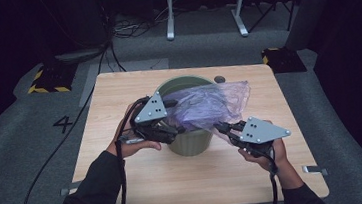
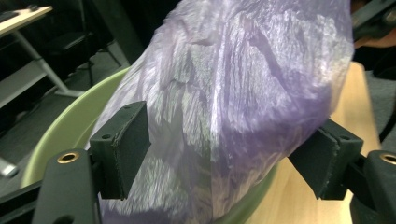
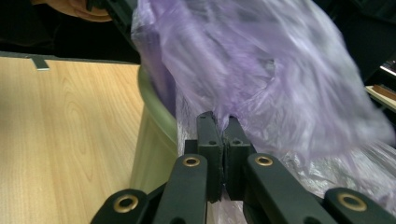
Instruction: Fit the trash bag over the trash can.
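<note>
The right gripper (image 3: 223, 140) has its fingers pinched on the near edge of a purple plastic bag (image 1: 209, 104). The left gripper (image 2: 224, 154) has its fingers spread, with the bag between them. The bag billows partly inside a green bin (image 1: 190, 142) on the table (image 1: 176, 178).

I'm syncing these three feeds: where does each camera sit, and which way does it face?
High view: above the person's side, looking forward and down on the table; forearms, both hands show.
Left gripper view: on the left hand-held gripper, jaws apart around the purple bag.
Right gripper view: on the right hand-held gripper, pinching the bag.
All share the bag and green bin.
</note>
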`<state>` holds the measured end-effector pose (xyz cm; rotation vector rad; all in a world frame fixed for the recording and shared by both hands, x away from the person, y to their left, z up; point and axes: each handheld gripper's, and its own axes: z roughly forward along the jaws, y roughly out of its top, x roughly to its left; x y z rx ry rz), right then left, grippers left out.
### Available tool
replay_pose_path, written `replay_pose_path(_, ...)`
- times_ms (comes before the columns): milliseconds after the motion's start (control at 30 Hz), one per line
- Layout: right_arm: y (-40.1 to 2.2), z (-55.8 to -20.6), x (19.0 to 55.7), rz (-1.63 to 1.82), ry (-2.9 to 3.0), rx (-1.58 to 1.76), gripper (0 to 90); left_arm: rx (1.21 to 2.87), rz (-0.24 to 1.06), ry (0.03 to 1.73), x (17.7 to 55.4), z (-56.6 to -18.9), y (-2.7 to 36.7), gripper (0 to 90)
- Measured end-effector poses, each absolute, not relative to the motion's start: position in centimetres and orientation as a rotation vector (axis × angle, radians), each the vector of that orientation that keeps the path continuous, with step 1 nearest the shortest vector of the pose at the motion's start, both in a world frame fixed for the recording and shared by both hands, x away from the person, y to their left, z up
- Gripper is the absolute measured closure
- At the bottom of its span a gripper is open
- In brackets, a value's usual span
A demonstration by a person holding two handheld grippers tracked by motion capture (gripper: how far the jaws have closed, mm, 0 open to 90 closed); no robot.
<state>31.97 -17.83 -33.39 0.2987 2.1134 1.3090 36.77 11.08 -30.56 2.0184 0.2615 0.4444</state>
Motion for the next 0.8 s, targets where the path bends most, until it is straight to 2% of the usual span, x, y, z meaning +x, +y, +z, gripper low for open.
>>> replay_pose_path(333, -18.0, -33.2, 31.7, 1.251, 2.047, 0.359, 89.9, 2.007, 0.467, 0.300, 37.0, -30.9, 12.9, 15.9)
replay_pose_path(567, -19.0, -33.1, 32.5, 1.251, 1.968, 0.464, 90.0, 1.981, 0.418, 0.355, 37.8, -31.3, 14.5, 15.5)
replay_pose_path(800, -18.3, -33.0, 32.2, 1.233, 1.982, 0.420, 89.9, 1.938, 0.449, 0.309, 36.5, -30.1, 13.4, 15.5)
